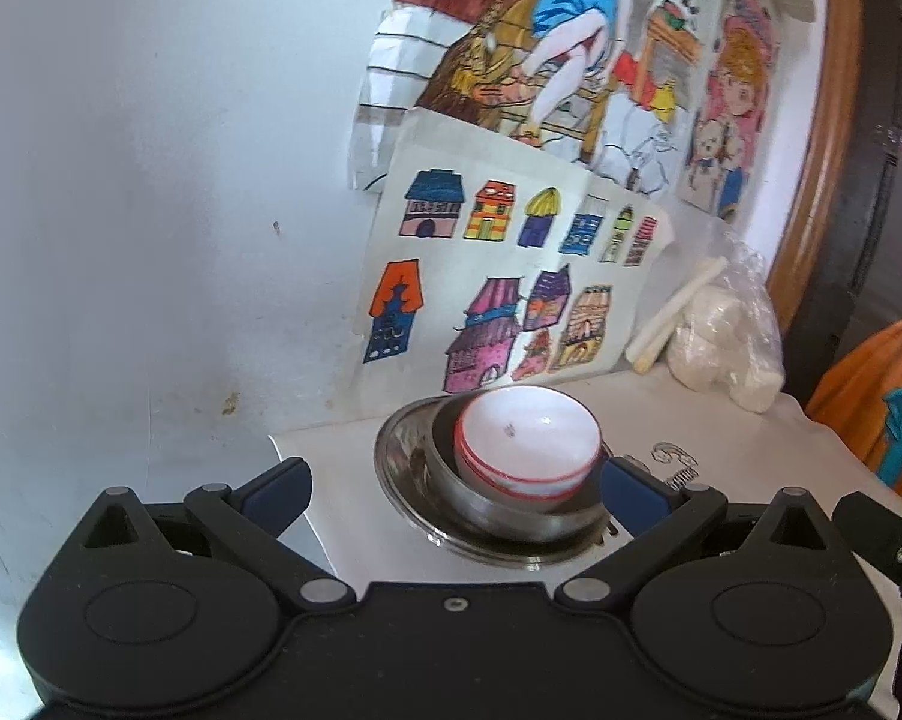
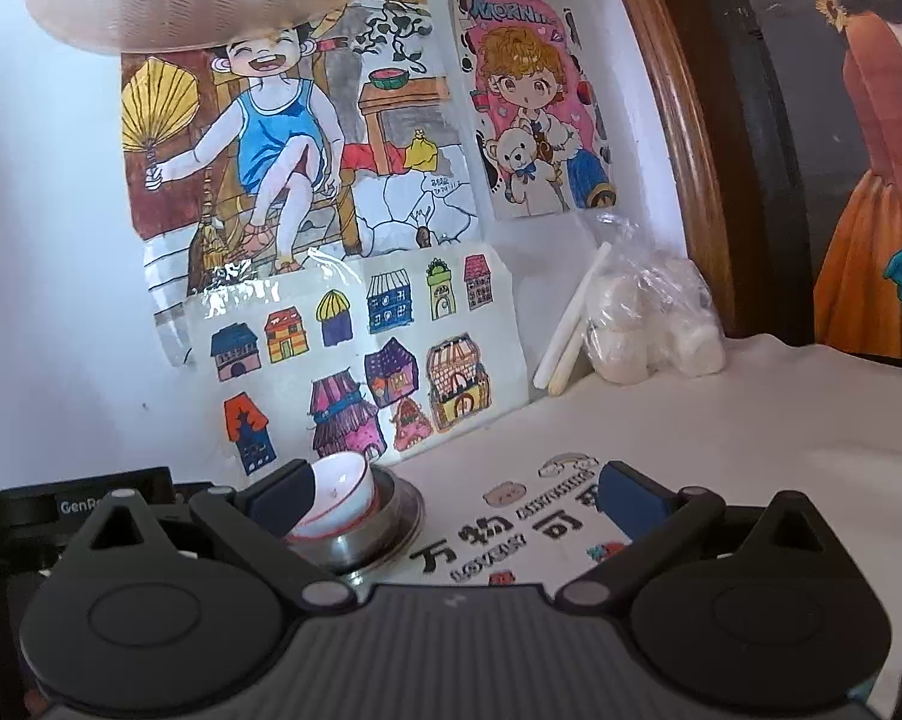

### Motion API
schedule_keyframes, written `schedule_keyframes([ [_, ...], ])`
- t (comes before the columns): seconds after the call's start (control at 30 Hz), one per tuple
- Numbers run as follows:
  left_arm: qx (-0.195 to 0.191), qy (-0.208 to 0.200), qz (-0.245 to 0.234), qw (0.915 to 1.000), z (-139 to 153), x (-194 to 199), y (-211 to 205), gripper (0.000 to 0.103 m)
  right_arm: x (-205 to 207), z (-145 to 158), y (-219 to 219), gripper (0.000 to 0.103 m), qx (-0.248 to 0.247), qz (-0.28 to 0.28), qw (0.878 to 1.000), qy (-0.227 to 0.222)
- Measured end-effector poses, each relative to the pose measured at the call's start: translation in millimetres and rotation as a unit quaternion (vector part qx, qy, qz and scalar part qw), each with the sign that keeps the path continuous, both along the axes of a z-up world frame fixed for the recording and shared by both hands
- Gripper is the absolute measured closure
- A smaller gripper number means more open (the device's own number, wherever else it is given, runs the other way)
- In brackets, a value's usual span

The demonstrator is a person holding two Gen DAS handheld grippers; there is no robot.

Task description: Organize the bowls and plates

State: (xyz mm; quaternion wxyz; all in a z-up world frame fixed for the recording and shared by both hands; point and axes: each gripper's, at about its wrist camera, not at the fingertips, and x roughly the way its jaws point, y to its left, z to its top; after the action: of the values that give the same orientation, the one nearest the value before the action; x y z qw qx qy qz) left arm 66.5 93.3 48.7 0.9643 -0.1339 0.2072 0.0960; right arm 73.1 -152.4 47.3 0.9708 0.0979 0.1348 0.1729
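Observation:
A white bowl with red rim lines [image 1: 526, 447] sits inside a steel bowl [image 1: 499, 510], which rests on a steel plate [image 1: 400, 468] on the white cloth. My left gripper [image 1: 454, 483] is open, its blue pads on either side of the stack and not touching it. In the right wrist view the same white bowl [image 2: 340, 495], steel bowl [image 2: 361, 543] and plate [image 2: 412, 510] lie at lower left, behind the left finger. My right gripper [image 2: 457, 495] is open and empty, above the printed cloth.
Coloured drawings [image 2: 355, 348] hang on the white wall behind the stack. A plastic bag of white lumps [image 2: 649, 324] and white sticks [image 2: 562, 336] lean in the back corner by a wooden frame [image 2: 667, 120]. The white printed tablecloth [image 2: 751, 432] stretches right.

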Motion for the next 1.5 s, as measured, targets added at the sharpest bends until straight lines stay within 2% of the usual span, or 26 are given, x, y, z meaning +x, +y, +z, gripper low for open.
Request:
schedule_keyframes([
  [0.13, 0.007, -0.003, -0.023, 0.9997, -5.2, -12.9, -8.2, 0.001, -14.8, -6.1, -5.6, 0.0, -0.002, -0.007, 1.0, 0.006],
  [0.27, -0.006, -0.024, -0.05, 0.9984, -11.2, -24.8, -14.6, 0.001, -26.2, -11.8, -11.3, 0.0, -0.002, -0.02, 1.0, 0.004],
  [0.37, 0.008, -0.034, -0.062, 0.9975, -14.5, -32.1, -21.8, 0.001, -33.3, -16.9, -13.8, 0.0, -0.007, -0.03, 1.0, 0.001],
  [0.47, 0.024, -0.039, -0.064, 0.9969, -16.9, -37.6, -27.0, 0.001, -40.8, -22.2, -14.9, 0.0, -0.019, -0.038, 0.999, -0.001],
  [0.97, 0.055, -0.037, -0.067, 0.9956, -40.3, -57.1, -35.1, 0.001, -59.4, -43.7, -23.0, 0.0, -0.034, -0.067, 0.997, 0.019],
  [1.5, 0.05, -0.016, -0.066, 0.9964, -54.6, -58.7, -33.6, 0.001, -57.2, -56.4, -24.5, 0.0, -0.036, -0.065, 0.996, 0.047],
])
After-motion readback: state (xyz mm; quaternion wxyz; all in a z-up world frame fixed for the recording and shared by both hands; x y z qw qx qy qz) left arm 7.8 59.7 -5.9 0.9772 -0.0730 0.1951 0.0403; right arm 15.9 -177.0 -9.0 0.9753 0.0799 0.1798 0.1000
